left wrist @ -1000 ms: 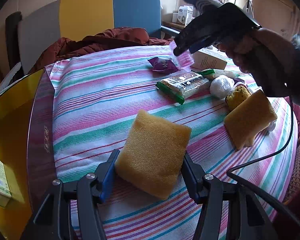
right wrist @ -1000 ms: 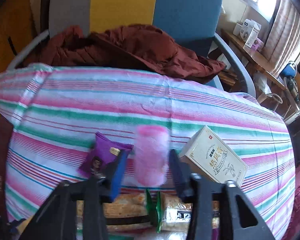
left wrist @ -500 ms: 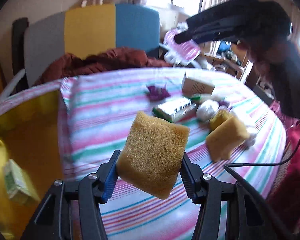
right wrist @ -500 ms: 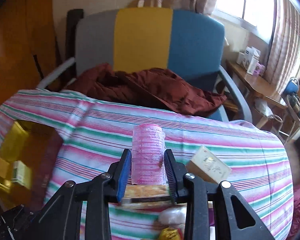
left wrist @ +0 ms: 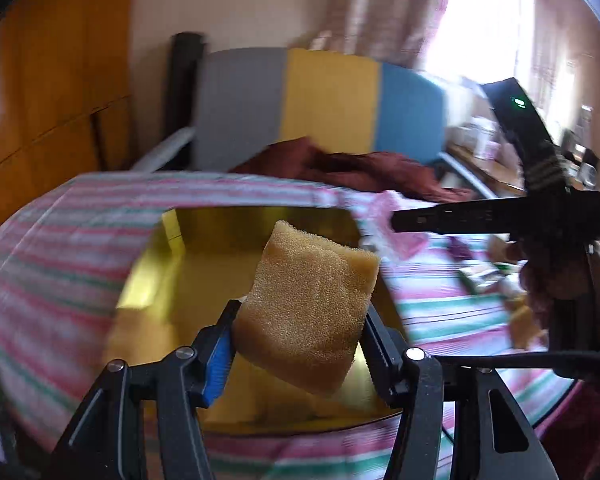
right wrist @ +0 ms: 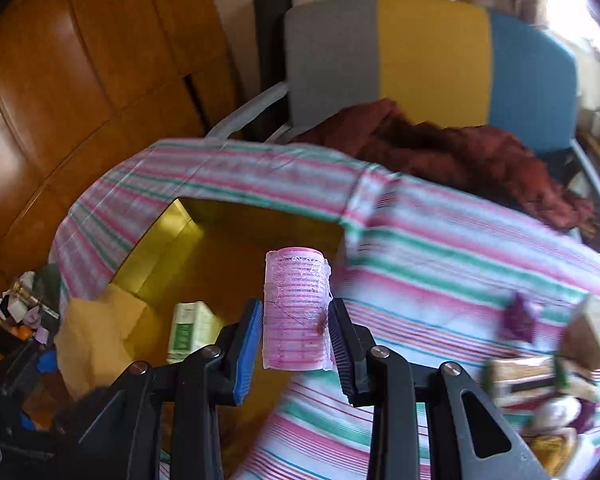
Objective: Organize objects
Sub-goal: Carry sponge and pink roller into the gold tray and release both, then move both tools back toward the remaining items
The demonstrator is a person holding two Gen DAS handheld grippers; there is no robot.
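My left gripper (left wrist: 298, 320) is shut on a yellow sponge (left wrist: 312, 308) and holds it in the air over a gold-lined box (left wrist: 204, 256) sunk in the striped cloth. My right gripper (right wrist: 294, 330) is shut on a pink hair roller (right wrist: 296, 312), held upright above the box's right edge (right wrist: 260, 220). The sponge also shows in the right wrist view (right wrist: 96, 336) at the left, over the box. The right gripper shows in the left wrist view (left wrist: 396, 224) with the blurred pink roller (left wrist: 396, 224). A green and white carton (right wrist: 190, 330) lies in the box.
A striped tablecloth (right wrist: 440, 264) covers the round table. At its right lie a purple packet (right wrist: 518, 318), a beige box (right wrist: 588, 330) and wrapped snacks (right wrist: 536, 376). A chair (right wrist: 428, 52) with a dark red garment (right wrist: 460, 152) stands behind. Wooden panels (right wrist: 60, 80) are at the left.
Both grippers have swung left with their loads, from over the table's clutter to over the gold-lined box. The sponge and the roller stay gripped.
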